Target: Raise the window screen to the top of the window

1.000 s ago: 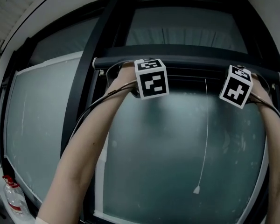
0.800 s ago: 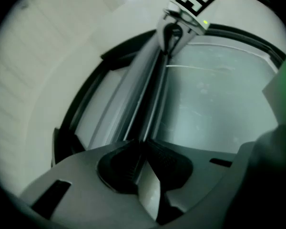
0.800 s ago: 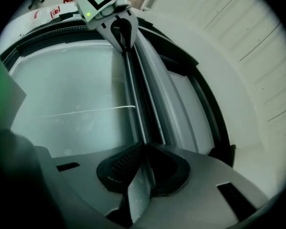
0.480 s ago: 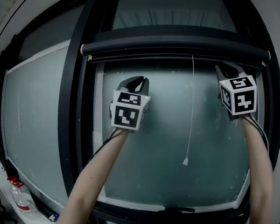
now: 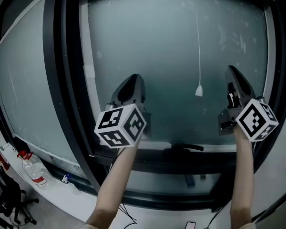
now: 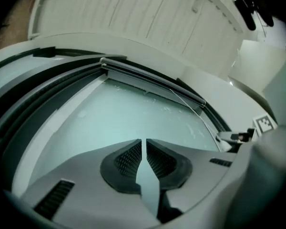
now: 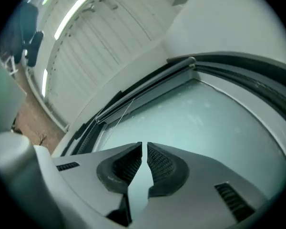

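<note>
The window screen (image 6: 152, 82) sits gathered in its bar at the head of the window, across the upper middle of both gripper views. The frosted pane (image 5: 157, 46) below it is uncovered.

A pull cord (image 5: 196, 37) hangs down the pane. Its weight ends between the two grippers and touches neither.

- Left gripper (image 5: 133, 78), centre-left: the jaws have just been opening and stand a narrow slit apart, with nothing between them.
- Right gripper (image 5: 230, 70), centre-right: the jaws are likewise slightly parted and empty.

A window handle (image 5: 183, 148) lies on the bottom rail. A plastic bottle (image 5: 31, 168) stands at lower left.
</note>
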`<state>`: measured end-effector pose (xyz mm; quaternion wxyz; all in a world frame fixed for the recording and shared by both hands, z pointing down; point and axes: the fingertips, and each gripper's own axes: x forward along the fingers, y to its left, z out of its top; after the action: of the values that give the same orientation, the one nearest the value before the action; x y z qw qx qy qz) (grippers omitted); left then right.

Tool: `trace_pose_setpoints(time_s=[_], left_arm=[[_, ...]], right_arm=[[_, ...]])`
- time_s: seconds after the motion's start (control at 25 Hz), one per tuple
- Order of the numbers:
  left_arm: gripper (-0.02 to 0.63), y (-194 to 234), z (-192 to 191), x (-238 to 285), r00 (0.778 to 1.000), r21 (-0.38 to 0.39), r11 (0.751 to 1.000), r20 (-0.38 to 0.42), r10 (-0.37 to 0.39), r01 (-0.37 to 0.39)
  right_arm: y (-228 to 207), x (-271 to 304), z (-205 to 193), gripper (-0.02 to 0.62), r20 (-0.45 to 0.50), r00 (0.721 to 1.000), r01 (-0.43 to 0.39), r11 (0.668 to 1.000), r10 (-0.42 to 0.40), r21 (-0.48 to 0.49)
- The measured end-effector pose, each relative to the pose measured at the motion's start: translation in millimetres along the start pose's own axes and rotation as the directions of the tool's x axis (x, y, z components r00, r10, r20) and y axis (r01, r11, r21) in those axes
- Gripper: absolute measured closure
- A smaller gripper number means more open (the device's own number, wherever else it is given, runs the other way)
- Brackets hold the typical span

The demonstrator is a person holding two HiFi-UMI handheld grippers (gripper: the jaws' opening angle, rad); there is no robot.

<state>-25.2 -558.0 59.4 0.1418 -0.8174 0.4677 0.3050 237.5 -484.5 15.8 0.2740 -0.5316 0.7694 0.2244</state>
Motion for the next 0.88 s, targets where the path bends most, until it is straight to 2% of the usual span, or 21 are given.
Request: trace_pose_setpoints(time_s=[0.08, 0.2, 0.28, 0.36, 0.4, 0.52, 0.56, 0.64, 0.76, 0.88], left_arm=[[0.574, -5.5, -33.4, -29.6, 1.000, -0.027, 0.999, -0.019, 0.018, -0.018], [0.574, -17.8, -83.6, -86.7, 0.995, 0.089, 0.995, -0.091, 0.045, -0.037], [0.574, -27.4, -112.0, -129.3, 0.989, 0.157, 0.987, -0.139, 0.056, -0.034], [0.574, -36.6, -144.6, -162.4, 0.976, 0.166, 0.986, -0.213, 0.050, -0.015], [0.574, -41.3, -162.6, -174.9, 0.964, 0.139, 0.990, -0.262, 0.040, -0.003], [0.577, -54.2, -202.6, -198.1, 0.935, -0.012, 1.000, -0.354, 0.013, -0.018], [0.577, -57.7, -207.8, -201.4, 0.932, -0.029, 0.999, -0.362, 0.021, -0.034], [0.577, -64.5, -211.1, -203.8, 0.930, 0.006, 0.999, -0.366, 0.049, -0.050], [0.577, -77.7, -213.6, -201.3, 0.930, 0.082, 0.996, -0.363, 0.061, -0.033], [0.580, -96.6, -201.6, -201.5, 0.944, 0.078, 0.997, -0.327, 0.043, -0.019]], right_arm=[[-0.4, -37.7, -42.7, 0.560, -0.046, 0.999, 0.021, 0.998, -0.018, 0.066], [8.5, -101.9, -110.7, 0.560, -0.125, 0.992, 0.039, 0.996, -0.029, 0.078], [15.6, -149.4, -151.6, 0.561, -0.196, 0.978, 0.085, 0.993, -0.067, 0.086], [23.8, -188.7, -184.9, 0.561, -0.258, 0.961, 0.131, 0.985, -0.100, 0.108], [28.3, -203.9, -197.6, 0.561, -0.283, 0.953, 0.148, 0.983, -0.111, 0.112], [38.0, -237.0, -218.5, 0.577, -0.337, 0.930, 0.176, 0.982, -0.144, 0.065], [39.7, -242.5, -221.2, 0.582, -0.351, 0.924, 0.178, 0.983, -0.149, 0.051], [43.9, -245.1, -224.7, 0.585, -0.376, 0.918, 0.160, 0.986, -0.129, 0.053], [46.7, -241.1, -230.9, 0.586, -0.411, 0.910, 0.099, 0.993, -0.065, 0.063], [50.5, -241.4, -224.2, 0.589, -0.397, 0.918, 0.034, 0.997, -0.002, 0.074]])
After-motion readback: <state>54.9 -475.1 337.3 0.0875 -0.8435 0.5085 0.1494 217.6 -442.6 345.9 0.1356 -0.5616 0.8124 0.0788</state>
